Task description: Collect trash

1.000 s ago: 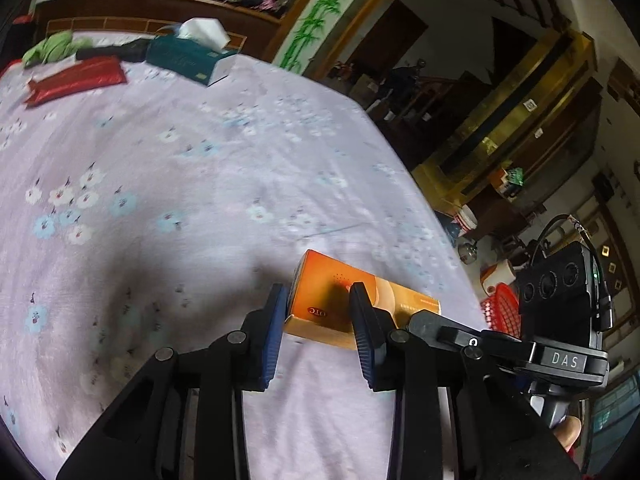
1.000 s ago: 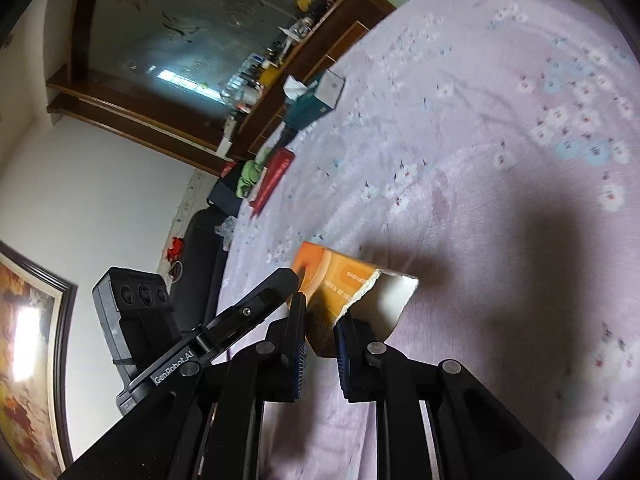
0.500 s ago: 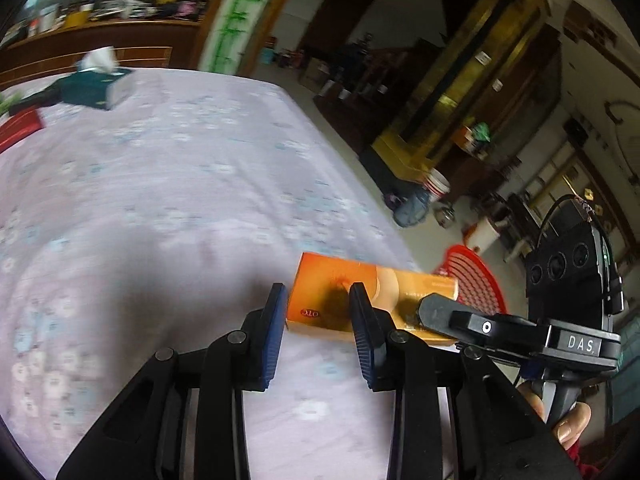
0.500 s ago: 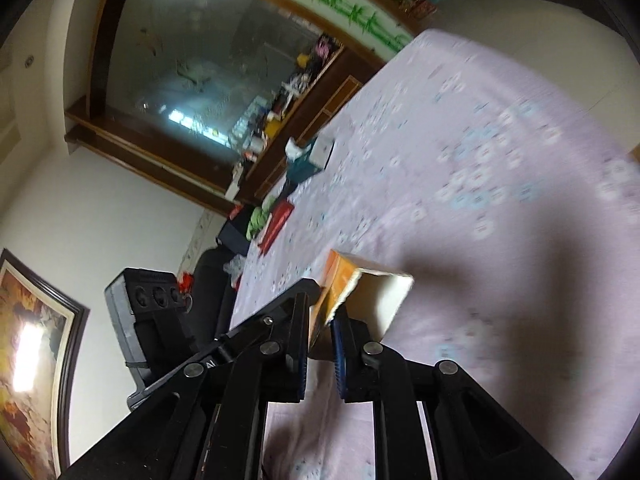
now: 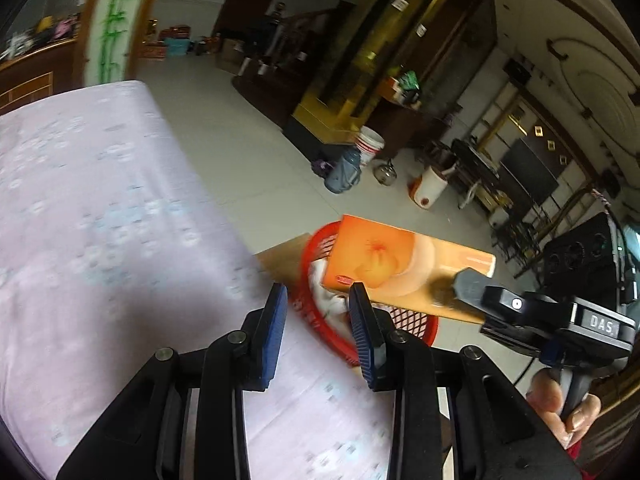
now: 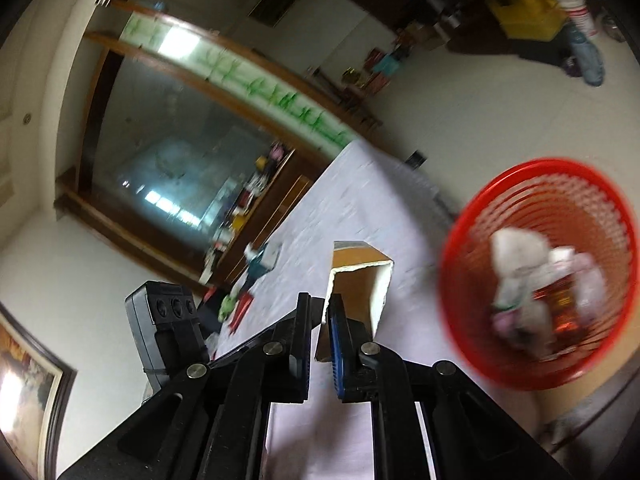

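Note:
An open-ended orange cardboard box [image 5: 400, 270] hangs in the air over a red mesh basket [image 5: 404, 320] beside the table. My right gripper [image 6: 325, 312] is shut on one wall of this orange box [image 6: 360, 280]; in the left wrist view the right gripper [image 5: 472, 286] clamps the box's far end. The red basket [image 6: 500, 208] holds crumpled white tissues [image 6: 516, 260] and a small wrapper. My left gripper [image 5: 318, 312] is open with nothing between its blue pads, just above the table edge, the box beyond it.
A lilac flowered tablecloth [image 5: 100, 240] covers the table. A teal tissue box [image 6: 260, 262] and red and green items [image 6: 236, 306] lie at its far end. On the tiled floor stand buckets and a kettle [image 5: 370, 148]. A hand [image 5: 568, 412] grips the right handle.
The right gripper lifted the orange box off the tablecloth and carried it past the table edge, over the red basket. Both views swung toward the floor and basket.

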Demonstrator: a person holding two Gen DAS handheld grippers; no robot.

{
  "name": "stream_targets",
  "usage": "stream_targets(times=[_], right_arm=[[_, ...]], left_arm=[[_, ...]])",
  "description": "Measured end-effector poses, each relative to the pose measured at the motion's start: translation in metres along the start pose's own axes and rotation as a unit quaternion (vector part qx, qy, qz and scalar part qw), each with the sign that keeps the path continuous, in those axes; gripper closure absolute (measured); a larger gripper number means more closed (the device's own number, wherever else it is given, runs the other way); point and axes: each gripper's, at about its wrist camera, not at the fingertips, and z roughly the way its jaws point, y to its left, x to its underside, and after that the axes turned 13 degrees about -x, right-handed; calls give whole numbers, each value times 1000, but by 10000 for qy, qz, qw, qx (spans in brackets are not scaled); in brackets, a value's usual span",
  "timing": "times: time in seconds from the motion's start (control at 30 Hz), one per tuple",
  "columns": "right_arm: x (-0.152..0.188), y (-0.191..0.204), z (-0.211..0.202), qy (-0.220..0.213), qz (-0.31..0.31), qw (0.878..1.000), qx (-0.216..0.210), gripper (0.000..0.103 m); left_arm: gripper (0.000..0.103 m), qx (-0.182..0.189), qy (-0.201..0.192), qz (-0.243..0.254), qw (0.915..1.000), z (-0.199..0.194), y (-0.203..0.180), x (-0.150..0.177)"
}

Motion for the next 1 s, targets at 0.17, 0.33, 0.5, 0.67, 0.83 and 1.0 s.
stream_targets(times=[0.17,0.33,0.5,0.67,0.83,1.0], right_arm=[[-20,-18,-23,-41,-203,9940,1071,91],[-37,-56,-3,445,-168,9731,2255,21],[-32,-31,-16,220,-576,9695,2372,21],[-2,6,-29,-52,-1189,9617,2470,21],[40,31,-33,-336,-1754,9393,2931,19],[73,35,-35,-702,-1923,9168,3428,16]], left_arm=[[72,36,168,110,9998,22,-26,5],[72,-114,230,288,9993,27,-33,18],[72,-360,105,405,9985,14,-26,31],[63,-690,-225,524,9960,-10,-16,51],[49,-1079,-595,532,9910,-35,-12,81],[40,-1482,-1014,650,9816,-56,-12,110]])
